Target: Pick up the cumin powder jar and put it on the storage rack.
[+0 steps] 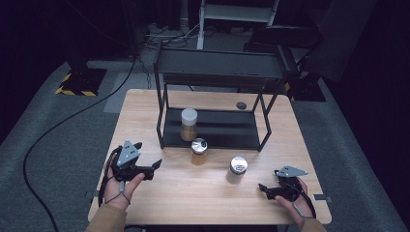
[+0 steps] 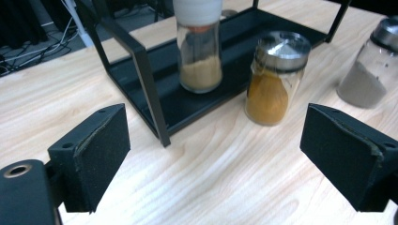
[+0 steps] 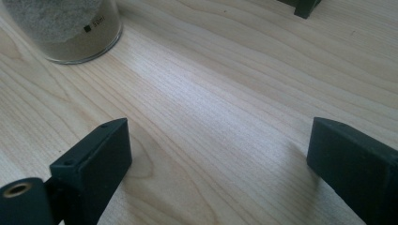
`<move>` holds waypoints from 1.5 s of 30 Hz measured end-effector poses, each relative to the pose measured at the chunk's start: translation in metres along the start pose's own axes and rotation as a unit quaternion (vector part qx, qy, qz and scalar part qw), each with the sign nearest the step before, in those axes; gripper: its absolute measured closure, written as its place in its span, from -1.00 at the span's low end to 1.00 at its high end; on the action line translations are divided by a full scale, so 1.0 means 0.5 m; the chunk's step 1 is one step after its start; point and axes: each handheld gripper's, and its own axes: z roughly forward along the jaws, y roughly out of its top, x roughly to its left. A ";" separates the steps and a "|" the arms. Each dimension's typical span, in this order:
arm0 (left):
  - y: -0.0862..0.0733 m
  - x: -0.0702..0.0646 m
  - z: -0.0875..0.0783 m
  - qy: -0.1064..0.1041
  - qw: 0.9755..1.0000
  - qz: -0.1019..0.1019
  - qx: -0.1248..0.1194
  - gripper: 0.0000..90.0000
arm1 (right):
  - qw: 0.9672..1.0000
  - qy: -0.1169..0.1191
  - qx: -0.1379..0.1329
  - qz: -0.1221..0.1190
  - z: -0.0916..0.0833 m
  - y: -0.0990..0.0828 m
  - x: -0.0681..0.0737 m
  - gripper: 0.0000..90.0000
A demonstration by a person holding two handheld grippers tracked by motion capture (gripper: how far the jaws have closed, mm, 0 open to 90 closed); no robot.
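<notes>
With one white-capped jar (image 1: 188,123) already on the rack's lower shelf (image 1: 227,129) and both hand-held grippers, left (image 1: 155,165) and right (image 1: 261,186), released and empty: remaining, orange-spice jar (image 1: 198,151) and grey-powder jar (image 1: 237,169), on bench (image 1: 193,203) before rack

tiny print on grey-powder jar (image 3: 61,28), illegible

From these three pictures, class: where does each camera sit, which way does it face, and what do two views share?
High view: above the table, looking forward and down; both hands with the left tool and right tool.
Left gripper view: on the left tool, facing the rack and orange jar.
Right gripper view: on the right tool, low over the tabletop.
Shared: both gripper views see the grey jar.
</notes>
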 end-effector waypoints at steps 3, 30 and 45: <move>-0.024 -0.002 -0.005 0.005 1.000 -0.003 -0.001 -0.81 | 1.000 0.000 0.000 0.000 0.000 0.000 0.000 -0.85; -0.112 -0.022 0.046 0.009 0.998 -0.016 0.061 -0.82 | 1.000 0.000 0.000 0.000 0.000 0.000 0.000 -0.85; -0.122 -0.013 0.068 0.002 0.995 -0.020 0.099 -0.87 | 1.000 0.000 0.000 0.000 0.000 0.000 0.000 -0.84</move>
